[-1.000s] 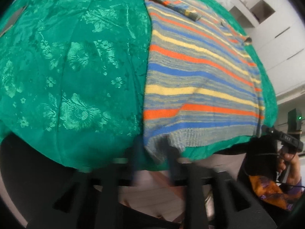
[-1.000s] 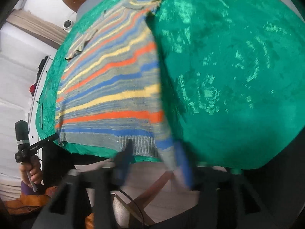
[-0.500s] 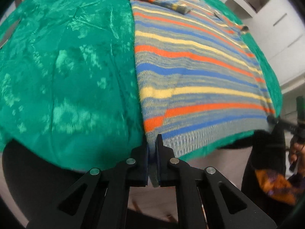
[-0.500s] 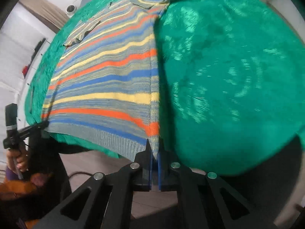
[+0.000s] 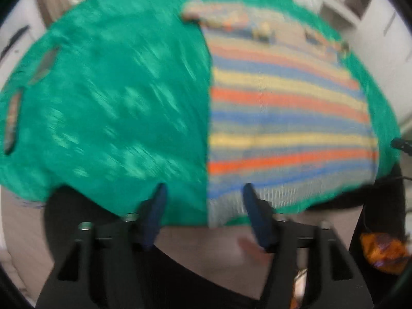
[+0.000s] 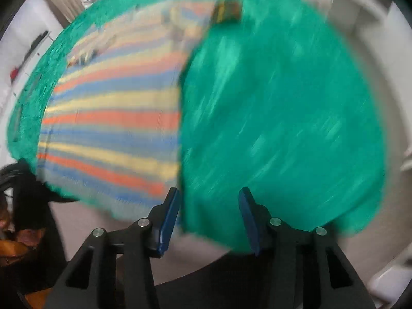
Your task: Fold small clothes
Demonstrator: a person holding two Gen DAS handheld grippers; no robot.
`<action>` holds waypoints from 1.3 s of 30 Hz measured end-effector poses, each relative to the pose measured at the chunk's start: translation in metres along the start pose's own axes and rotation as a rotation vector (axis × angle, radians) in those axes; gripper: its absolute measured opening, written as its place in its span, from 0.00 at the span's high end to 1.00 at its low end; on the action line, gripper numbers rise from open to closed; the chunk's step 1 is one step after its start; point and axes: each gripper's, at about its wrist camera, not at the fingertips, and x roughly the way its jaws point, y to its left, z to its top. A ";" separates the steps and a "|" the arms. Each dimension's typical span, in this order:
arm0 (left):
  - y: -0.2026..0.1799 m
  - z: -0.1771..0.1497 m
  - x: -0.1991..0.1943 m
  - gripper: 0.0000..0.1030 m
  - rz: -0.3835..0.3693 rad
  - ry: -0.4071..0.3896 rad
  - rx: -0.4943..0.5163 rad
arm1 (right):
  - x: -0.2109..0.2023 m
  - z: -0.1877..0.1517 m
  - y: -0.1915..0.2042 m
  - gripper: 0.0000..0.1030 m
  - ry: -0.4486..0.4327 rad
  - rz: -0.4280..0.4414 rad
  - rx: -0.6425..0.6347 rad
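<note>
Both views are smeared with motion blur, so fine detail is lost. A striped knitted sweater [image 5: 288, 118] lies flat on a counter covered by a green patterned tablecloth [image 5: 116, 108]. Its bands run orange, blue, yellow and grey, with a ribbed grey hem at the near edge of the counter, where it hangs slightly over the cloth's border. In the left wrist view the sweater fills the right half of the cloth, with a folded sleeve across its far end; in the right wrist view the same sweater [image 6: 113, 118] fills the left half.

The left tongs [image 5: 203, 198] have just been opening, and their two blue-padded fingers [image 5: 154, 211] now stand well apart. The left corner of the hem shows in the gap between them, but neither pad presses on it. The right tongs [image 6: 208, 200] have also just been opening; their jaws are spread. The sweater's right edge runs close by the left finger [image 6: 168, 219], and only green cloth shows between the pads. Neither pair has hold of anything.

At the outer edge of each view, part of a person in dark clothing shows beside the counter.
</note>
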 end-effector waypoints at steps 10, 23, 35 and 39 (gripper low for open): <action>0.008 0.029 -0.026 0.31 -0.027 -0.153 -0.175 | 0.061 0.198 0.072 0.34 -0.208 0.086 -0.315; 0.033 0.014 -0.004 0.31 0.033 -0.088 -0.261 | 0.053 0.216 -0.083 0.98 -0.345 0.056 0.181; -0.017 0.031 -0.009 0.31 0.033 -0.113 -0.136 | 0.072 0.130 -0.207 0.98 -0.199 -0.181 0.465; -0.012 0.029 -0.015 0.31 0.077 -0.111 -0.117 | 0.086 0.115 -0.210 0.99 -0.174 -0.196 0.493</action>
